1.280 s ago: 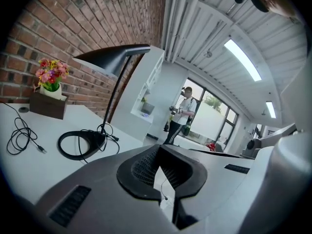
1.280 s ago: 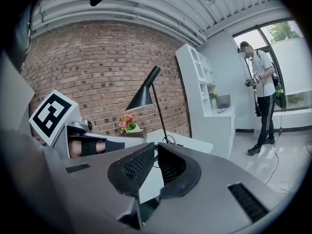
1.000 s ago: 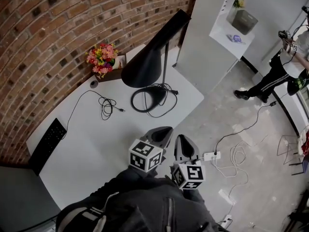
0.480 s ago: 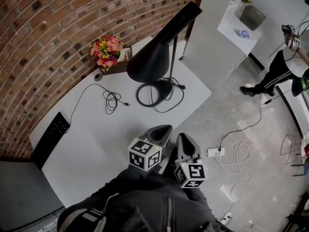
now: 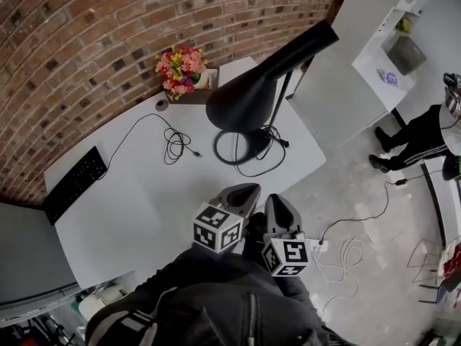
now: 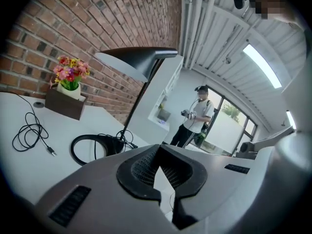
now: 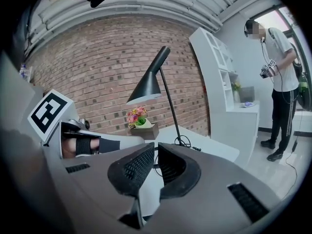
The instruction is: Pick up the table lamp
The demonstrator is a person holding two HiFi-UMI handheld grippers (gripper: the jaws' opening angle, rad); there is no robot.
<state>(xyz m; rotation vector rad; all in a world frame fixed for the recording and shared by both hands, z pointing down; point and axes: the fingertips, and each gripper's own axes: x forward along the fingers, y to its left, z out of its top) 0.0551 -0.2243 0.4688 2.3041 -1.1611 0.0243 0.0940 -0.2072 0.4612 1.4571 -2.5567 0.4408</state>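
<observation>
left tongs (image 5: 248,190), right tongs (image 5: 276,200) shifted slightly; both closed, empty; table lamp (image 5: 248,103) untouched

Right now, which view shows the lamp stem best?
Right gripper view: the lamp stem stands in clean profile against the brick wall, visible from shade down to its foot. Left gripper view also shows it, but slanted. Head view looks down on it, so it appears foreshortened.

White table (image 5: 137,215); black keyboard (image 5: 72,185) near its left edge; loose coiled cable (image 5: 176,145); flowers (image 5: 180,62) in brown box against brick wall (image 5: 79,34); white shelf unit (image 5: 385,56); person (image 5: 421,132) standing beyond.
</observation>
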